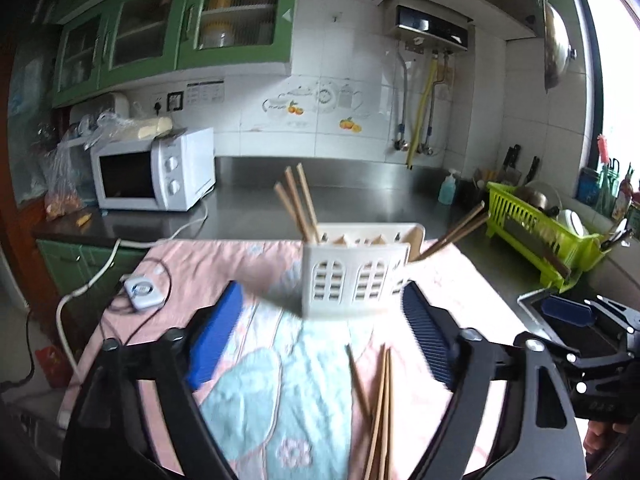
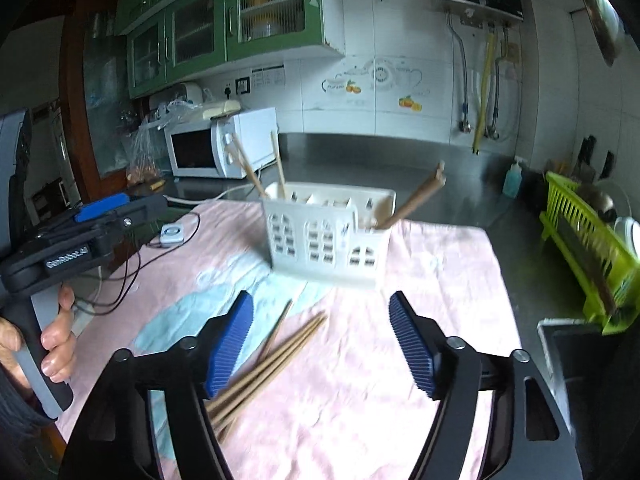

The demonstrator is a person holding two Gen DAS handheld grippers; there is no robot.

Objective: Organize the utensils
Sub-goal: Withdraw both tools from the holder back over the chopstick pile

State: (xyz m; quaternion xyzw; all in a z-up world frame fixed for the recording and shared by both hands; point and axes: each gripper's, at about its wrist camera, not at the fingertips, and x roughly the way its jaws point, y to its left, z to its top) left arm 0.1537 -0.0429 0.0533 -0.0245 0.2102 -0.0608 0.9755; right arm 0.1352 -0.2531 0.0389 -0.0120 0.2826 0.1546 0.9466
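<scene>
**Both tongs spread wide above loose chopsticks**

Left gripper (image 1: 322, 330) hangs over the pink-and-blue cloth (image 1: 256, 408) with its blue pads far apart and nothing between them. Loose chopsticks (image 1: 378, 408) lie on the cloth near its right finger, running toward the near edge of the view. Beyond the pads stands the white utensil holder (image 1: 354, 276), just far of the fingertips, with upright chopsticks (image 1: 298, 204) in its left compartment and darker ones (image 1: 456, 236) leaning out to the right.

Right gripper (image 2: 322, 338) also has its pads apart and grips nothing. In its view the loose chopsticks (image 2: 272, 364) lie fanned on the cloth (image 2: 400, 360), next to its left pad and reaching partly into the gap. The holder (image 2: 328, 240) sits farther off, centred beyond the open pads. At the left edge, a hand (image 2: 52, 340) grips the left tool's handle.
</scene>
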